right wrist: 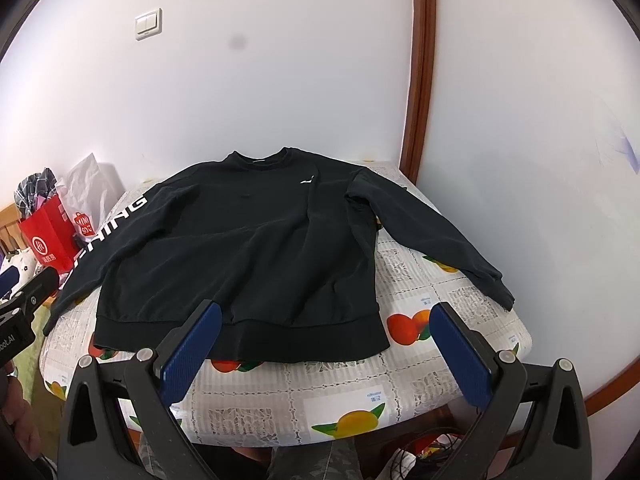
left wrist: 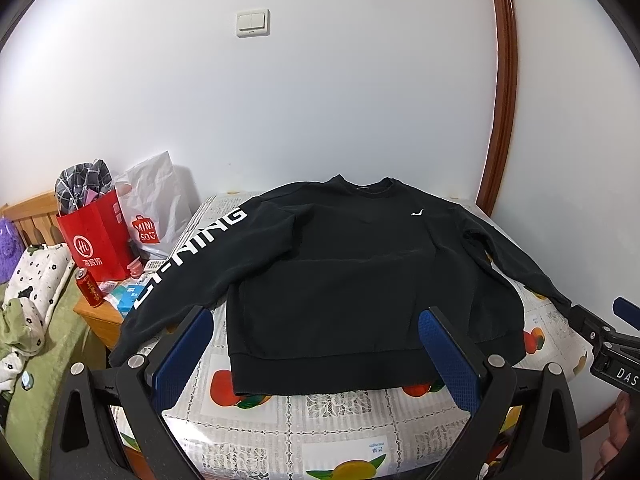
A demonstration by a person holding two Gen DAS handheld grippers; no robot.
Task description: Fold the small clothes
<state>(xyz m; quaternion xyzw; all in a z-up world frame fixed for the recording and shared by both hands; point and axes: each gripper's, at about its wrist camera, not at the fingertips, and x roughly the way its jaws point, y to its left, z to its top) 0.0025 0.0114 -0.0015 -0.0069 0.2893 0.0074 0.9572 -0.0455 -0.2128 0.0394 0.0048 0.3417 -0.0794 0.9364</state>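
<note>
A black long-sleeved sweatshirt (left wrist: 340, 272) lies flat, front up, on a small table with a fruit-print cloth (left wrist: 340, 412). Its left sleeve with white LI-NING lettering (left wrist: 188, 260) hangs over the table's left edge; its right sleeve (right wrist: 432, 232) lies spread out on the right. My left gripper (left wrist: 316, 320) is open and empty, above the hem at the near edge. My right gripper (right wrist: 326, 314) is open and empty, above the hem's right corner (right wrist: 360, 340). The right gripper also shows in the left wrist view (left wrist: 600, 320), just past the right cuff.
A white wall with a light switch (left wrist: 252, 24) stands behind the table. A red paper bag (left wrist: 96, 236), a white Miniso bag (left wrist: 152, 208), a red can (left wrist: 89, 288) and small boxes sit on a wooden stand at the left. A brown door frame (right wrist: 420, 80) stands at the right.
</note>
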